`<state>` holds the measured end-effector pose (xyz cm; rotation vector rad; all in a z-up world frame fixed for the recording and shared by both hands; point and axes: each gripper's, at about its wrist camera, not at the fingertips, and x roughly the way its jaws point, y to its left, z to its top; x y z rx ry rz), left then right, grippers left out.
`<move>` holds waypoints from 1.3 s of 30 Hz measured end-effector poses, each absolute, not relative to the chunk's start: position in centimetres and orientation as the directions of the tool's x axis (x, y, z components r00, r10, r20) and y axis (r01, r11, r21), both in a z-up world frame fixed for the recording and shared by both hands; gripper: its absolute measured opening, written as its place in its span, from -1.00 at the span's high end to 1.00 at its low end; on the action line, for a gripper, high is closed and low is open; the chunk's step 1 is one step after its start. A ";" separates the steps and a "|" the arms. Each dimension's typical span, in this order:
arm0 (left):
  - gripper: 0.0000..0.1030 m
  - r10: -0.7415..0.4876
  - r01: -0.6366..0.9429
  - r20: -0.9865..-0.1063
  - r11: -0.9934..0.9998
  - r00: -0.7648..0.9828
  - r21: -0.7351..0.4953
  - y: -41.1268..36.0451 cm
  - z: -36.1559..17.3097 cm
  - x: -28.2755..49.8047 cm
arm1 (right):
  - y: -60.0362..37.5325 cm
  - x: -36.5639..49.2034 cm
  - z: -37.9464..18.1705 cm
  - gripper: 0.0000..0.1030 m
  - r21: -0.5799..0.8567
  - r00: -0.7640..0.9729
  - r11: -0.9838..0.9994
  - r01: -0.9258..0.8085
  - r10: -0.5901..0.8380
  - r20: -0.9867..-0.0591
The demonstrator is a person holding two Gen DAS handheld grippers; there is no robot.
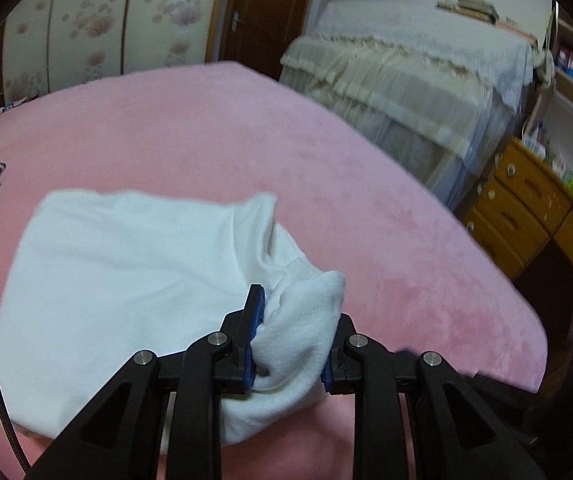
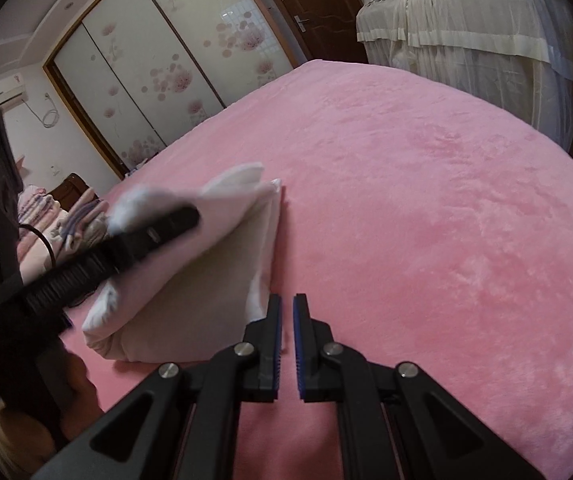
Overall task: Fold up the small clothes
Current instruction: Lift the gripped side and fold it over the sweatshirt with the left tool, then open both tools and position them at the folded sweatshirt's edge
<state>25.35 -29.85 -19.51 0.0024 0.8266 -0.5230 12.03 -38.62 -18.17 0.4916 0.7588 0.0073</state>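
Note:
A white garment (image 1: 118, 264) lies partly folded on the pink bed cover (image 1: 286, 140). My left gripper (image 1: 298, 312) is shut on a bunched edge of it at the garment's right side, and the cloth bulges up between the blue pads. In the right wrist view the same garment (image 2: 190, 280) lies to the left, with one edge lifted by the left gripper (image 2: 158, 228), which reaches in from the left. My right gripper (image 2: 287, 304) hovers just right of the garment's near corner, shut, with nothing between its fingers.
Pink bed cover (image 2: 426, 200) stretches wide to the right and far side. A pile of other clothes (image 2: 74, 216) lies at the far left. A lace-covered piece of furniture (image 1: 406, 80) and wooden drawers (image 1: 518, 208) stand beyond the bed's right edge. Floral wardrobe doors (image 2: 166, 60) stand behind.

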 end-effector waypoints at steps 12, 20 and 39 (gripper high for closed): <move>-0.63 -0.508 0.505 -0.699 0.829 0.503 -0.239 -25.3 -15.7 23.1 | -39.2 12.2 -17.5 0.81 0.430 0.704 0.888 0.163 0.201 -0.681; -0.85 -0.301 0.233 -0.695 0.953 0.653 -0.194 -12.1 -14.7 24.3 | -36.3 13.5 -14.5 0.37 0.398 0.706 0.916 0.045 0.252 -0.662; -0.55 -0.202 0.106 -0.860 0.979 0.468 -0.172 -9.5 -23.1 26.5 | -34.0 16.1 -19.9 0.98 0.210 0.559 0.970 0.125 0.107 -0.822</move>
